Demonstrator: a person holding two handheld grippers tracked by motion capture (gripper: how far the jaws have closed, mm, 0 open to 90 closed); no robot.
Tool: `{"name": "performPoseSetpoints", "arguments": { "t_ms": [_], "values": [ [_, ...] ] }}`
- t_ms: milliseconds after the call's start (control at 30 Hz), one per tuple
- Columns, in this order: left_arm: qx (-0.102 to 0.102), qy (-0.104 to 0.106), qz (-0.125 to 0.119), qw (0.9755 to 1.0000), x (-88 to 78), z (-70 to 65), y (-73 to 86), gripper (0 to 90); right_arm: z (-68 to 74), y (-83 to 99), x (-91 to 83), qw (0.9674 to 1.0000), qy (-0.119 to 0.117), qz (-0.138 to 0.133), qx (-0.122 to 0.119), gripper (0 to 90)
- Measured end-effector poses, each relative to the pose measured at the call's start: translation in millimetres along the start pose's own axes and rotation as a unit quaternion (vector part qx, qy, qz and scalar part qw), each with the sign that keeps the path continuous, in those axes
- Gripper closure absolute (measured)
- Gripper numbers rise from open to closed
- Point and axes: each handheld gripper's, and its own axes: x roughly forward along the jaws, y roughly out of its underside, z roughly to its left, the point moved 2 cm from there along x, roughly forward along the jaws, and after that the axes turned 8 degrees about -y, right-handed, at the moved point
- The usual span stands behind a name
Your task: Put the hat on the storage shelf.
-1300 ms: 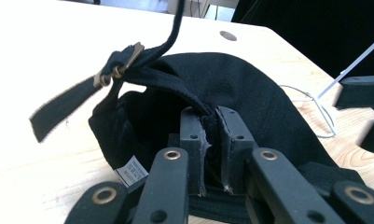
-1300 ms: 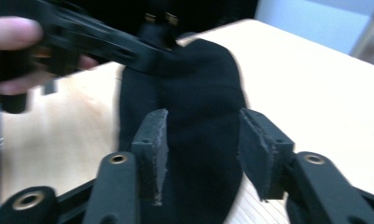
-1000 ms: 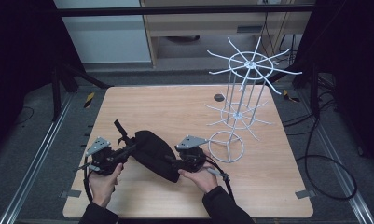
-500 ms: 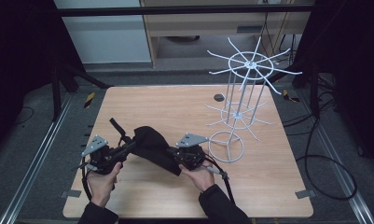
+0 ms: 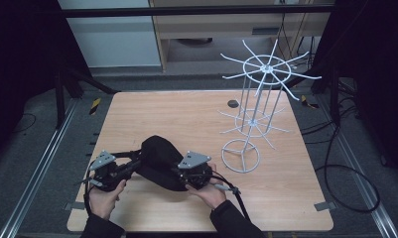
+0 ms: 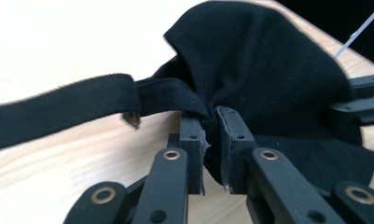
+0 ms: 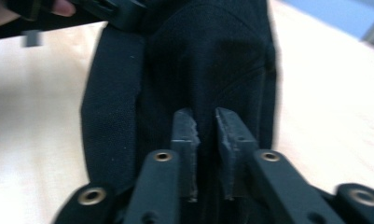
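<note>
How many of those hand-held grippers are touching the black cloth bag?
2. The left gripper pinches the black bag at its strap end; the right gripper has cloth between its just-reopening jaws at the bag's near right edge.

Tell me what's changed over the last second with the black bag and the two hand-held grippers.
The black bag shifted slightly left. The right hand-held gripper has just been reopening after closing, fabric between its jaws. The left hand-held gripper stays clamped on it. The wire rack hasn't moved.

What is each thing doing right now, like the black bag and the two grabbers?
Black fabric bag: lying crumpled on the wooden table, pinched from both sides.
Left gripper: shut on bunched cloth by the strap.
Right gripper: jaws nearly together, cloth between them.
White wire rack: upright, hooks bare.
</note>
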Motion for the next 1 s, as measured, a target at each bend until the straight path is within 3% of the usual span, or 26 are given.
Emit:
{"name": "performPoseSetpoints", "arguments": {
  "t_ms": [167, 267, 567, 633, 700, 867, 1000],
  "values": [
    [0.000, -0.037, 0.034, 0.9987, -0.8, 15.6, 10.2, 77.1, 13.7, -1.4, 12.4, 0.9992, -0.038, 0.001, 0.010, 71.0],
    [0.006, -0.061, 0.055, 0.9966, 5.9, 21.9, 15.6, 76.4, 22.0, -2.5, 23.4, 0.9991, -0.040, 0.012, 0.007, 68.8],
    [0.012, -0.091, 0.099, 0.9908, 25.1, 36.8, 27.1, 74.1, 32.4, -4.4, 44.5, 0.9985, -0.040, 0.034, 0.016, 66.2],
    [0.017, -0.103, 0.101, 0.9894, 22.6, 38.3, 28.3, 69.3, 32.4, -5.7, 44.5, 0.9985, -0.040, 0.033, 0.018, 64.9],
    [0.019, -0.099, 0.094, 0.9905, 18.2, 38.9, 27.6, 63.9, 30.6, -7.6, 40.5, 0.9986, -0.042, 0.025, 0.019, 63.6],
    [0.030, -0.090, 0.052, 0.9941, -1.7, 32.0, 18.2, 52.7, 21.1, -12.0, 24.5, 0.9987, -0.040, 0.003, 0.032, 62.1],
    [0.034, -0.080, 0.031, 0.9957, -9.9, 25.6, 9.4, 50.7, 11.5, -11.6, 13.1, 0.9985, -0.033, -0.008, 0.042, 61.2]
  ]
}}
